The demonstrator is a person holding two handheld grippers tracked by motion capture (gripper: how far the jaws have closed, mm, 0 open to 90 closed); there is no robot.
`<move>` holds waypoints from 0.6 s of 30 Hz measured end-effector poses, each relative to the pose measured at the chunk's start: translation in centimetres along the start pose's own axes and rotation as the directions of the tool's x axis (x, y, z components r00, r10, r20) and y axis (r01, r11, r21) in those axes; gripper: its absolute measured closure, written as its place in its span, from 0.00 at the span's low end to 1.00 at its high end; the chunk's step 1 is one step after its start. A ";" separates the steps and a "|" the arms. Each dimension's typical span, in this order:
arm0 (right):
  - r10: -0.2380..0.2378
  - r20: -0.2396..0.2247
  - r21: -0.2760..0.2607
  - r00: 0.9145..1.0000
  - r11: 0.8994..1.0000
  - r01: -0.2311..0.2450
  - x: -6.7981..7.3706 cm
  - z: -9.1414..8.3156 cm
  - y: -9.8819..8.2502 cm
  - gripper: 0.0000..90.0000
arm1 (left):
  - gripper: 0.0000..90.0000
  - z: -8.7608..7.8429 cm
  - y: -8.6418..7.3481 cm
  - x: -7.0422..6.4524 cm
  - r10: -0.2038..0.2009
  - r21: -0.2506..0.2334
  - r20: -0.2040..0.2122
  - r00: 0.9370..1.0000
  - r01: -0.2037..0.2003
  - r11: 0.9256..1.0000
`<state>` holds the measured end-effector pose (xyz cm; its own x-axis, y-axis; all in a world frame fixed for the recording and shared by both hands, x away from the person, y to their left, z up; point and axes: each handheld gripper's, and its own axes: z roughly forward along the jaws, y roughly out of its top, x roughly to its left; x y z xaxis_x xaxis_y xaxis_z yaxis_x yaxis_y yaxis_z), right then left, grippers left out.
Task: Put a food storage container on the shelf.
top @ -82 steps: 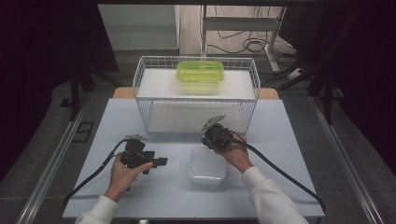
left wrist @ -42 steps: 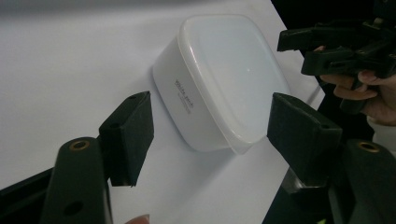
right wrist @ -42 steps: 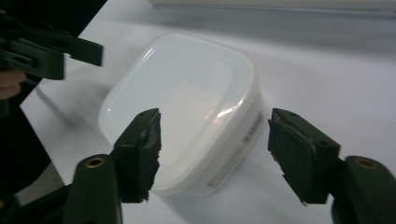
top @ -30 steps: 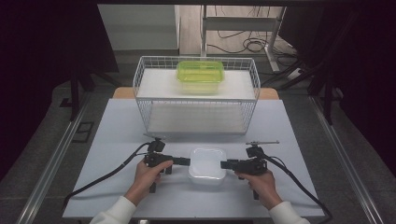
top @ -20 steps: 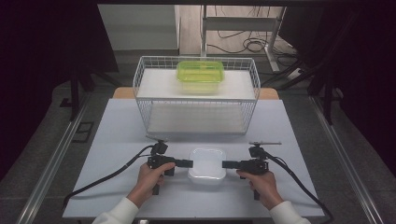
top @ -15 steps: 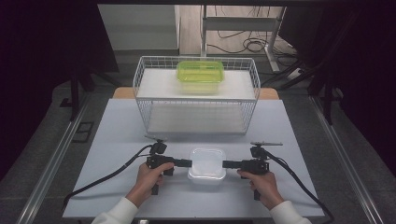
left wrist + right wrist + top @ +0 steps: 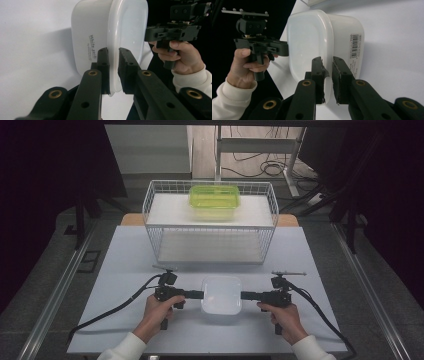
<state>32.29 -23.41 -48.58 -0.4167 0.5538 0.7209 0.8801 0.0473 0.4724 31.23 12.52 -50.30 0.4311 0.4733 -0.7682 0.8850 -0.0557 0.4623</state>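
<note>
Grip on both short ends: white lidded container [image 7: 221,294] sits lower centre of the high view, on the table [image 7: 125,270], in front of the wire basket [image 7: 210,225]. Left gripper [image 7: 113,53] has just been closing, jaws pinched on the lid rim; right gripper [image 7: 327,63] likewise, clamped on the opposite rim. Judgement: lift both ends together and level, or the thin rim may slip. Side print reads "White pack"; a barcode label near "700" shows on the other side.

A wire basket [image 7: 210,227] blocks the table's [image 7: 115,270] far side; both flanks lie open.
</note>
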 end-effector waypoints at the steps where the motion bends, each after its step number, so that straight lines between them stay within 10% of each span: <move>1: -0.006 0.000 -0.001 1.000 1.000 0.006 0.1 -0.1 0.1 0.89 | 0.89 -0.1 0.1 -0.1 0.004 -0.002 0.002 1.000 -0.004 1.000; 18: -0.187 0.004 -0.085 0.982 0.979 0.187 5.4 -2.3 4.0 0.88 | 0.89 -4.2 3.3 -4.4 0.113 -0.130 0.007 0.994 -0.111 0.985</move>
<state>33.05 -22.11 -41.64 -0.5731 0.5385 0.6177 0.7642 0.0790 0.6402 31.50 13.95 -43.55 0.5292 0.4578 -0.7144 0.8015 0.0067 0.5980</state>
